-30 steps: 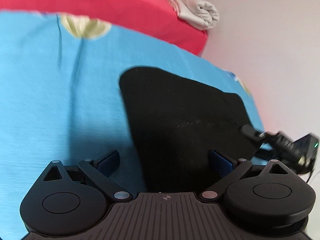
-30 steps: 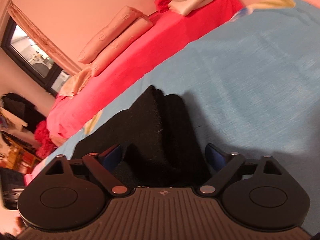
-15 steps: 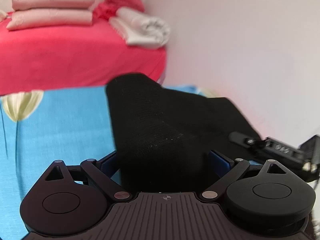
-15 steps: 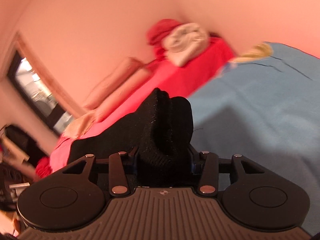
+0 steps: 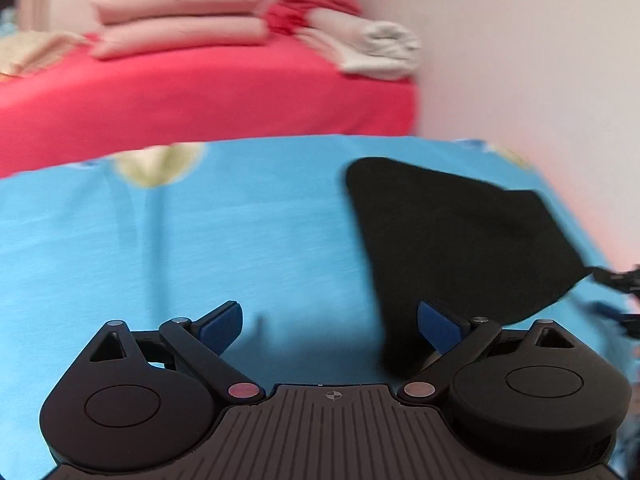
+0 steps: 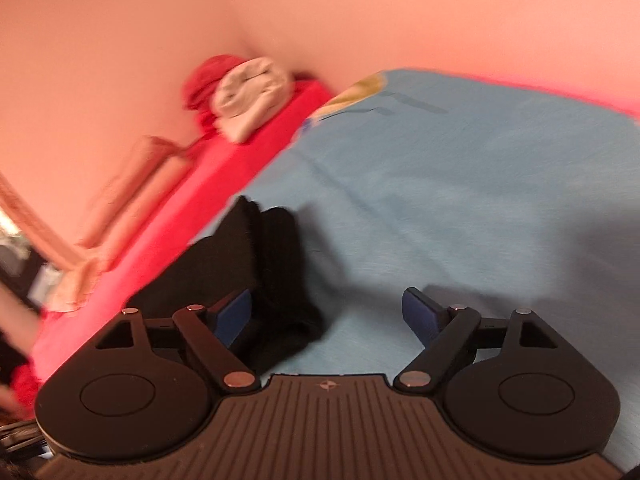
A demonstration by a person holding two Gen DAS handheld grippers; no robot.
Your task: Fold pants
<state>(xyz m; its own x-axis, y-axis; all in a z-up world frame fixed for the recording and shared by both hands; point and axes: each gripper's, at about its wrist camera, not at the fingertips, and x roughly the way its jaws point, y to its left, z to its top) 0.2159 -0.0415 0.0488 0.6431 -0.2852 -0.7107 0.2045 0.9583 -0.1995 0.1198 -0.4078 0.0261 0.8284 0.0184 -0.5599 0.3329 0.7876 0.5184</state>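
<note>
black pants (image 6: 256, 280) now released, left of the spread right fingers (image 6: 420, 314)

Bedroom – bed (image 5: 208, 96), stacked pillows (image 5: 180, 20) (pink), blue sheet (image 5: 200, 248)

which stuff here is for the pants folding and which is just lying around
For the job:
- black knit pants
- blue bedsheet under them

Lying about:
- rolled white towel
- crumpled red cloth
- stacked pink pillows
- red bed
</note>
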